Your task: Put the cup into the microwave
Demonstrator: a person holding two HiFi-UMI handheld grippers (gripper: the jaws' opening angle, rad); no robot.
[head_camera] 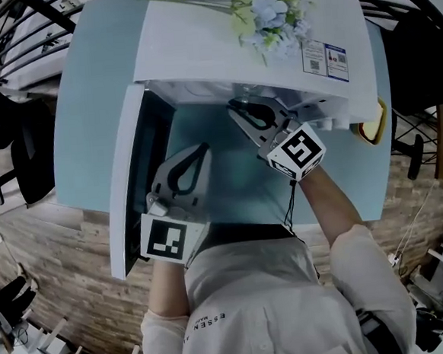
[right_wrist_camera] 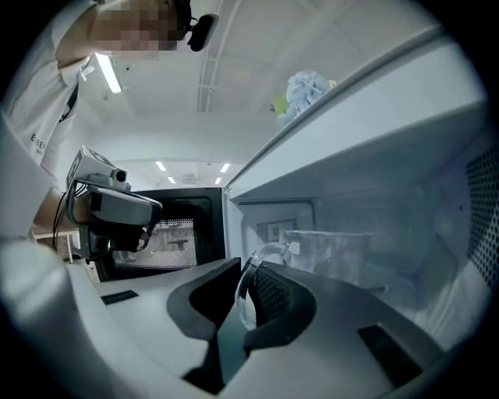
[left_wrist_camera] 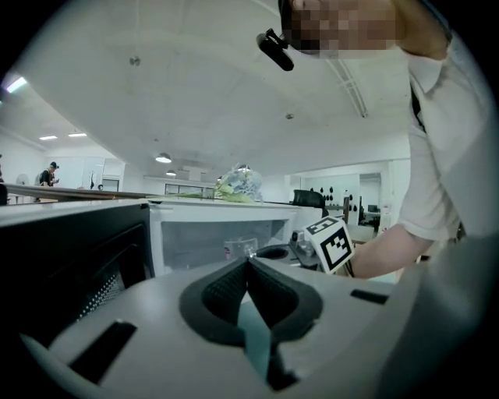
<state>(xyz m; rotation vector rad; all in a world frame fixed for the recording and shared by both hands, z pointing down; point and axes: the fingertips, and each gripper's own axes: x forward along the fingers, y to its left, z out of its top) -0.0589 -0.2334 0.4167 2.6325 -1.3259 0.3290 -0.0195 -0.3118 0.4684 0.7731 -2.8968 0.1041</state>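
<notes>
Pale blue worktop fills the middle of the head view, with wood-patterned floor around it. On it stands a white microwave. Its door is swung wide open to the left, so the cavity faces the person, who stands right in front of it.

The right tool reaches into the cavity mouth, on the right side. Its two dark jaws are drawn in to a narrow gap and pinch the thin, clear handle of the cup. The cup is see-through glass and stands upright, inside the microwave just beyond the jaw tips, with the back wall behind it. The tool's body hides the cup's base, so whether it sits on the cavity floor cannot be told.

The left tool is outside the microwave, low on the left, beside the inner face of the open door and well apart from the cup. Its jaws are closed, their tips meeting, with nothing between them.

On the microwave's top lies a spray of pale blue and white flowers with green stems. A small printed sticker sits near the top's right front corner.
</notes>
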